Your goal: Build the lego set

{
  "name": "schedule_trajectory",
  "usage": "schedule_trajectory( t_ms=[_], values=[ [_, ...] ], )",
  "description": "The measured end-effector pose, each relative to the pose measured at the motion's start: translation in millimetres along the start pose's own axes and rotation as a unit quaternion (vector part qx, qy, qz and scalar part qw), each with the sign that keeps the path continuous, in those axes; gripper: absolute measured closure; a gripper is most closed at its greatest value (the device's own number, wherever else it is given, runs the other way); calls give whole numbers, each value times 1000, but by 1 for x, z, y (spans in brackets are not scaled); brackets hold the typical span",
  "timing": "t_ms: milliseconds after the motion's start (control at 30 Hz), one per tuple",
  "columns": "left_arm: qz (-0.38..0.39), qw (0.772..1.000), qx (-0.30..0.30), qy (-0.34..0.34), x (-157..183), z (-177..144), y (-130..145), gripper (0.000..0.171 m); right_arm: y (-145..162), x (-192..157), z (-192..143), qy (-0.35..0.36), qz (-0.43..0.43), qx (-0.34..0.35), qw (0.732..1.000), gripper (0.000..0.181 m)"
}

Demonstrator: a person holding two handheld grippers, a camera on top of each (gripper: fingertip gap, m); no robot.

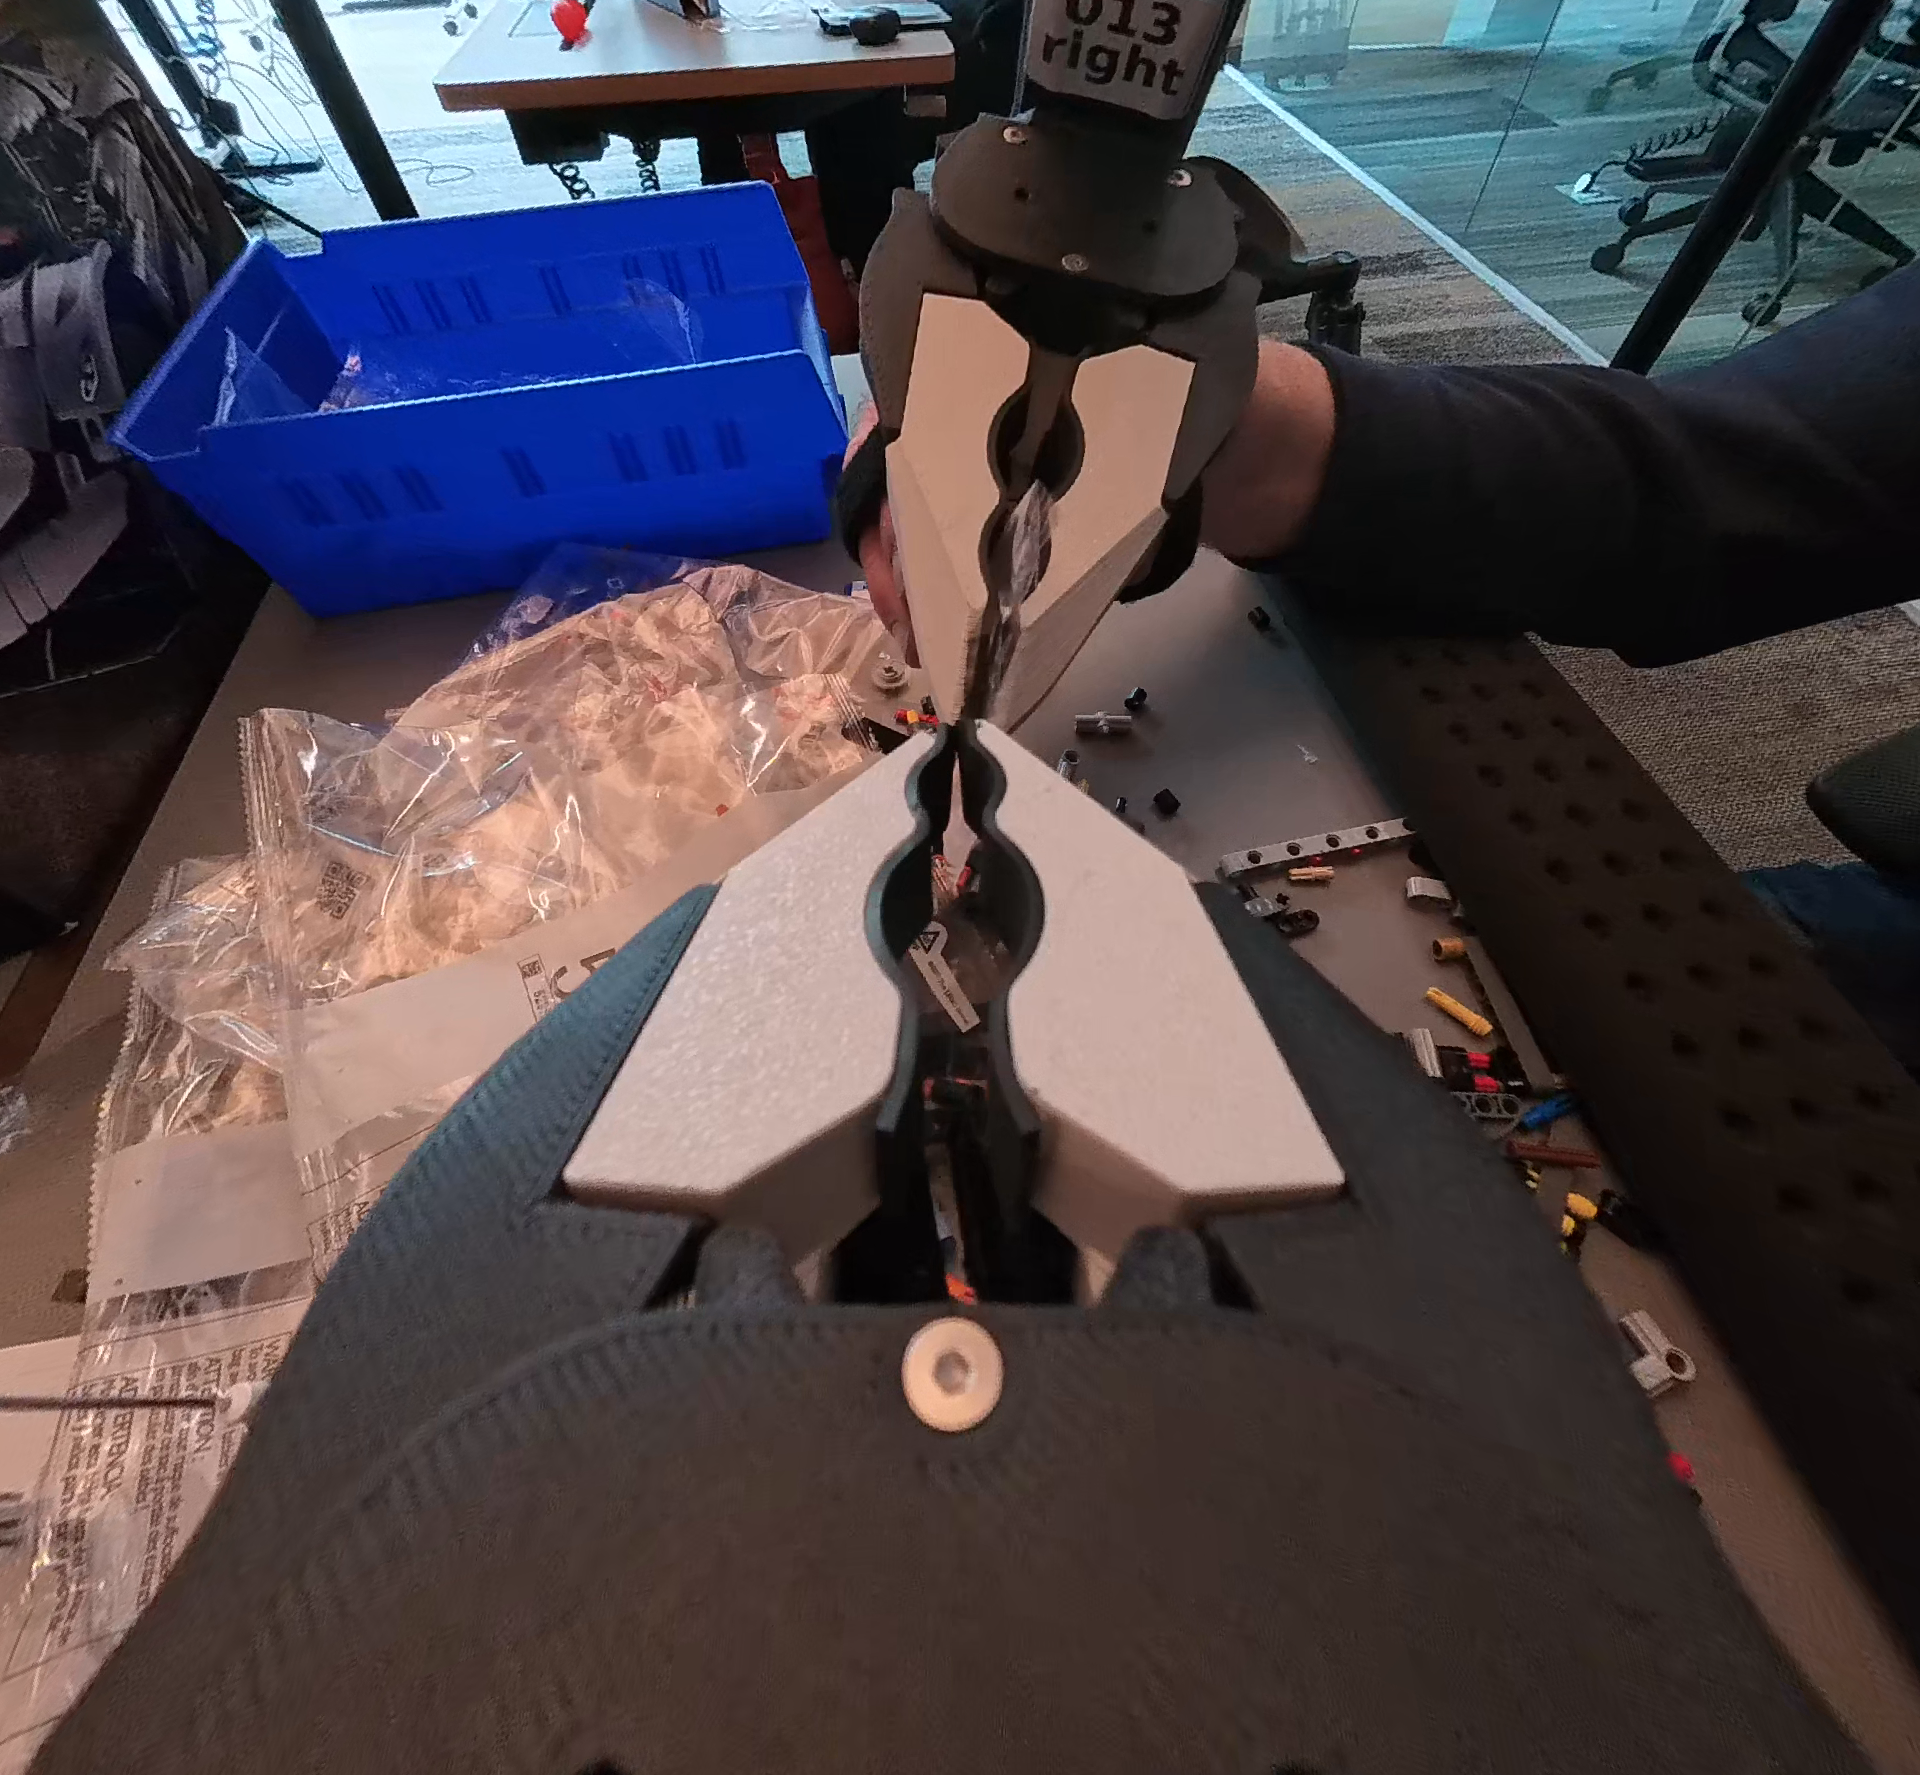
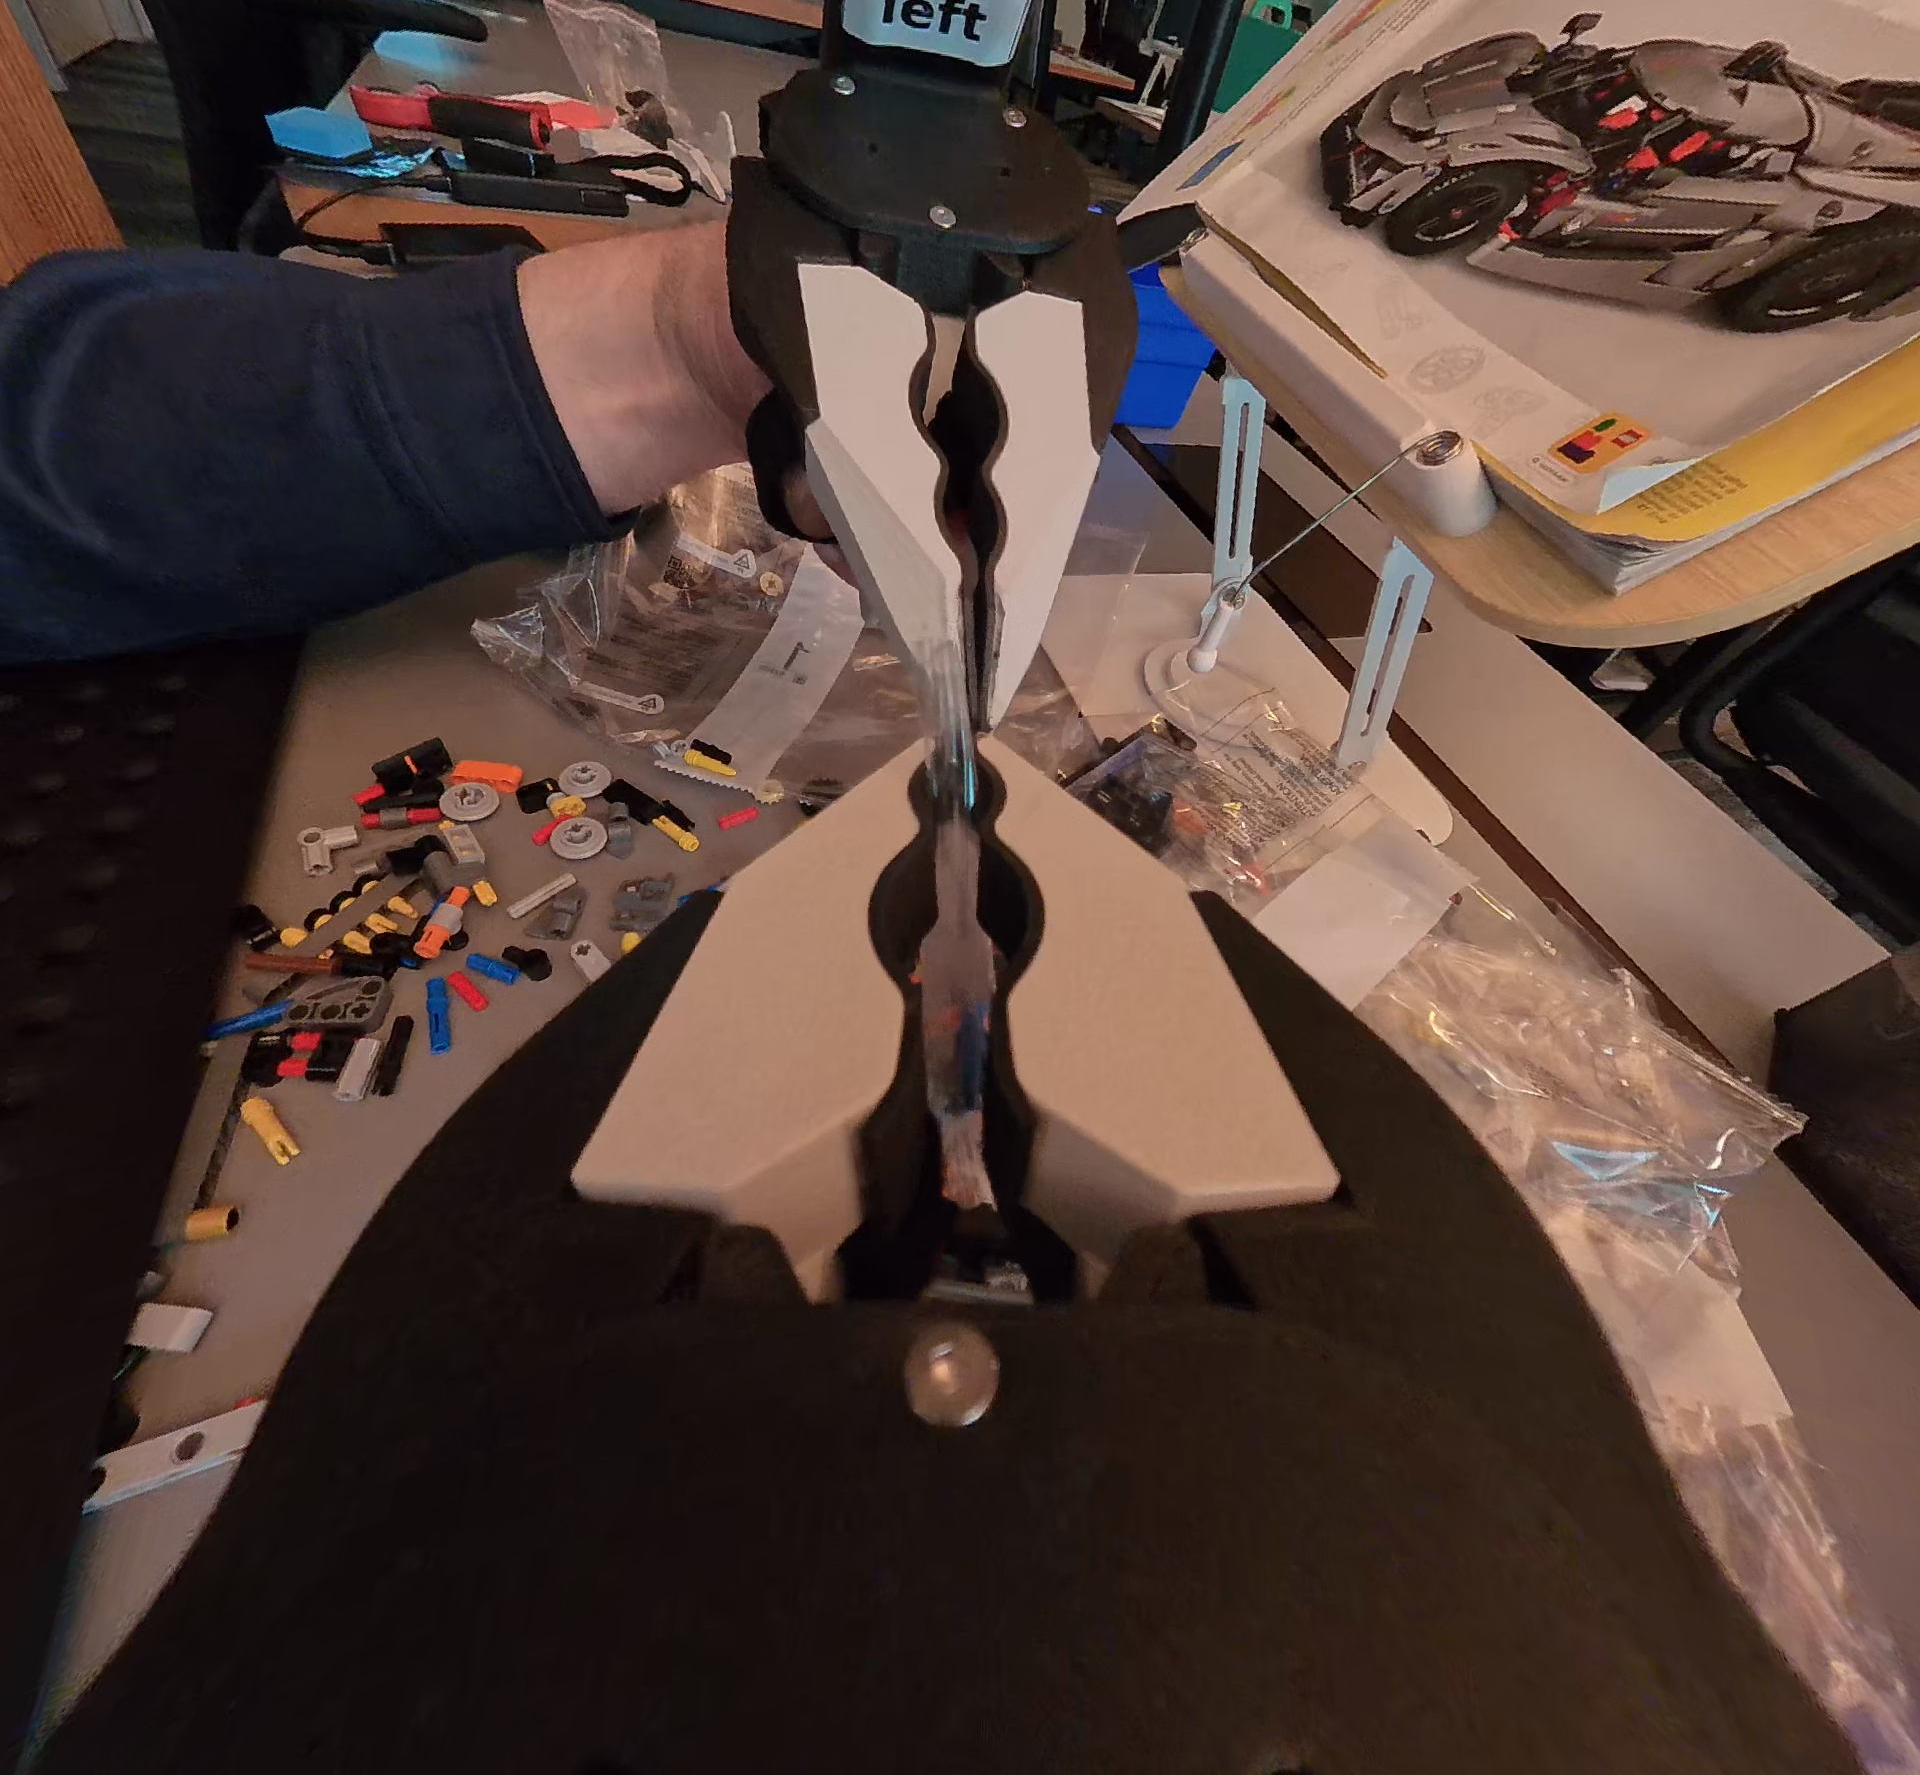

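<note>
Both claws pinch one clear bag [image 2: 961, 1029] tip-to-tip; loose pieces [image 2: 416, 925], blue bin [image 1: 499, 395] nearby.

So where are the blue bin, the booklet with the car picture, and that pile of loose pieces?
blue bin [image 1: 499, 489], left wrist view, front wall.
booklet [image 2: 1662, 291], right wrist view, cover.
loose pieces [image 2: 416, 904], right wrist view, middle of the pile.

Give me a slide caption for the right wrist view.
Both tools pinch a clear plastic parts bag tip to tip above loose Lego pieces.
</note>
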State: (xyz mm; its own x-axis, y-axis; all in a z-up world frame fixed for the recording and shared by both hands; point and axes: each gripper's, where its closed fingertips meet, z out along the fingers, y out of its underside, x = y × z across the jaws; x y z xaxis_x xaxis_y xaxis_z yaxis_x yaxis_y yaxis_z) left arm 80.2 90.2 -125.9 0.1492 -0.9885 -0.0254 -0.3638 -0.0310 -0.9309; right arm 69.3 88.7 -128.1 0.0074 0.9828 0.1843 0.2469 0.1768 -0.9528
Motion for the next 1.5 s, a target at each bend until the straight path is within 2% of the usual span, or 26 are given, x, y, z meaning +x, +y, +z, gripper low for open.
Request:
schedule_trajectory(
  t_ms=[500, 1033, 1133, 1500],
  values=[
    [10, 1000, -18, -17, -4, 0, 4, 171, 9, -1, 6, 10, -26, -32, 999, 181],
    [0, 1000, -7, -18, -5, -4, 0, 171, 4, -2, 3, 1, -14, -12, 1000, 181],
    [-5, 1000, -10, -8, -2, -2, 2, 164, 3, -1, 2, 4, -13, -8, 1000, 181],
    [14, 1000, -7, 0, 2, 0, 0, 171, 1, -5, 1, -7, -17, -2, 1000, 181]
  ],
)
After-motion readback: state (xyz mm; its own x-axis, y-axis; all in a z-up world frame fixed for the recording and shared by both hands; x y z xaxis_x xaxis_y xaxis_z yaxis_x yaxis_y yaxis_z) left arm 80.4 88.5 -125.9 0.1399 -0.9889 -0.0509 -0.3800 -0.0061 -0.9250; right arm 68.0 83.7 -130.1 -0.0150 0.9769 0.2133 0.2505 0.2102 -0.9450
